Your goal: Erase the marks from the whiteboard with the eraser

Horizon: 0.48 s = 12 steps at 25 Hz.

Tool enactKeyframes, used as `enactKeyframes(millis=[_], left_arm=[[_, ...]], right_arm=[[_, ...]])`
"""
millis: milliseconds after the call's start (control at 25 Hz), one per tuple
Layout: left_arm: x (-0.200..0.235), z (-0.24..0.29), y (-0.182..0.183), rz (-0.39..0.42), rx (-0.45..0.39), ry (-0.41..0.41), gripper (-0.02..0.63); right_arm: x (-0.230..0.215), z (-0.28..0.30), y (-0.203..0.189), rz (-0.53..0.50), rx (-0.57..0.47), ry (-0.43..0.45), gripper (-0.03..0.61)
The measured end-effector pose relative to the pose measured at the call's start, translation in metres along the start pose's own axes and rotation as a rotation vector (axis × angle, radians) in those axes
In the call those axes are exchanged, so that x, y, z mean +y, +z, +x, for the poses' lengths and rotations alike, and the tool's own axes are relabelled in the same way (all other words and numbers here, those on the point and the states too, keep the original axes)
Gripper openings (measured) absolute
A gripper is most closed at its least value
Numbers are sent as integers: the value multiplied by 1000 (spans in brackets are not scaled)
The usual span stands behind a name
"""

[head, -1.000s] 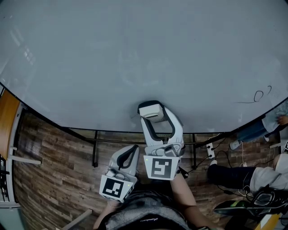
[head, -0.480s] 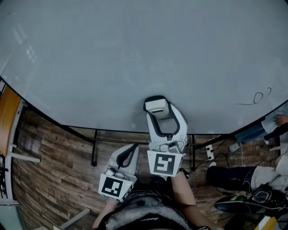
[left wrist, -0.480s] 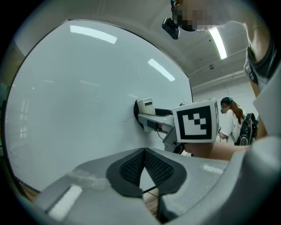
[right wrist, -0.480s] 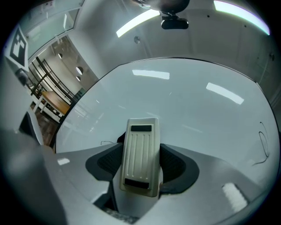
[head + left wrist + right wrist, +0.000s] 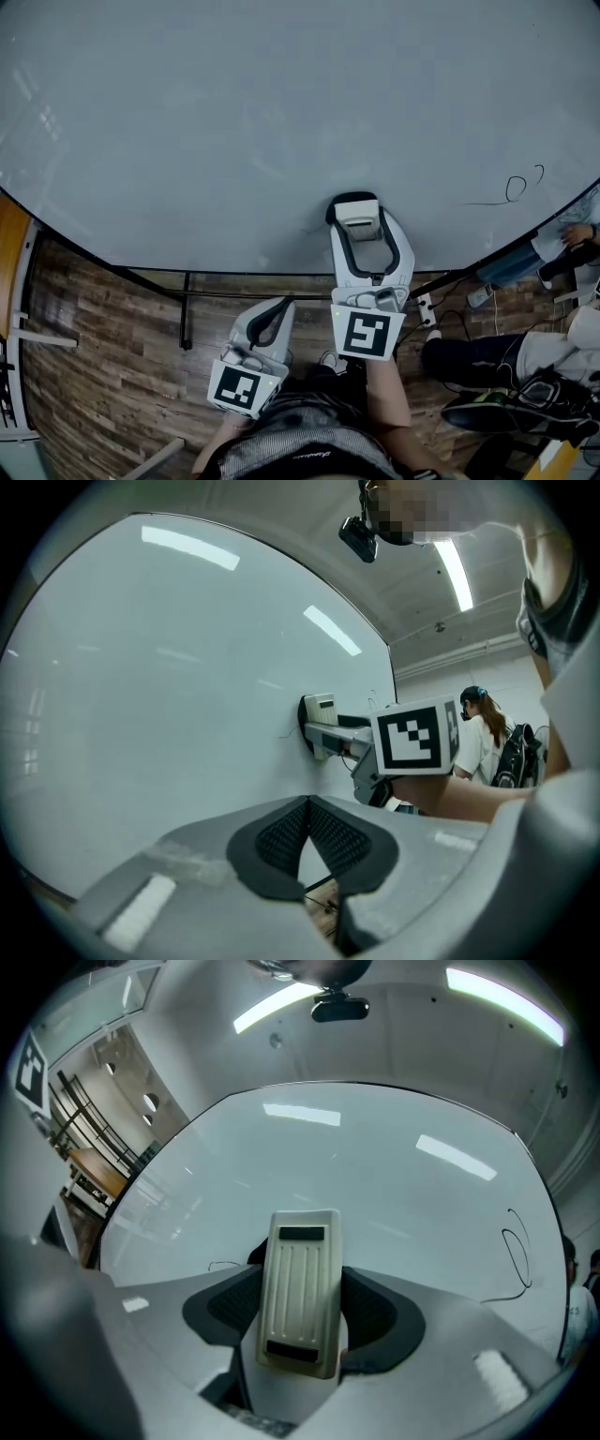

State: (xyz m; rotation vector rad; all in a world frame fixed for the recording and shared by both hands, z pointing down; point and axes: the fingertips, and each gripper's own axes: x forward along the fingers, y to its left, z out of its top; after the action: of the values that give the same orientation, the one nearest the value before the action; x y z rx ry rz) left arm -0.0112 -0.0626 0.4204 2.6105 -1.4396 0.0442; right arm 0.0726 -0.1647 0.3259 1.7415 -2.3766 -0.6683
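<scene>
So the right gripper [image 5: 361, 225] has its fingers clenched on the eraser [image 5: 300, 1288], one finger on each long side. It's a pale ribbed block with a dark strip at each end. From the left gripper view the eraser sits flat against the whiteboard [image 5: 234, 122], with its back facing out. It's down near the board's bottom edge, a bit right of the middle.

Marks I can see: a thin little squiggle [image 5: 220, 1265] just left of the eraser, close to the bottom edge. Then there's a loop with a long tail [image 5: 516, 187] way over by the bottom right edge, well apart from the eraser. The rest of the board looks plain, just ceiling light reflections on it.

The left gripper [image 5: 307, 829] has nothing in it. Its fingers are closed, pads touching at the tips with only a small V gap behind them. In the head view it hangs below the board's bottom edge, over the wood floor [image 5: 103, 356], left of the right gripper and nearer the body. It's off the board.

Off past the board's bottom right corner a person's legs [image 5: 506, 361] are stretched out on the floor, with some cables around.
</scene>
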Motion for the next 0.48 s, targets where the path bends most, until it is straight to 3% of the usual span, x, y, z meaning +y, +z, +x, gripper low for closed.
enactKeyframes(millis=[280,400,480], left_arm=[[-10,-8,-2,0,-5,-6,3],[-11,-8,-8,-24,-4,-4,3],[-9,-6,-8,8,-6,-7,3]], right_arm=[[-9,-12,8,3,42,20,262],[-9,-11,20,55,6,47,262],[-10,-8,32,59,-35,62,262]])
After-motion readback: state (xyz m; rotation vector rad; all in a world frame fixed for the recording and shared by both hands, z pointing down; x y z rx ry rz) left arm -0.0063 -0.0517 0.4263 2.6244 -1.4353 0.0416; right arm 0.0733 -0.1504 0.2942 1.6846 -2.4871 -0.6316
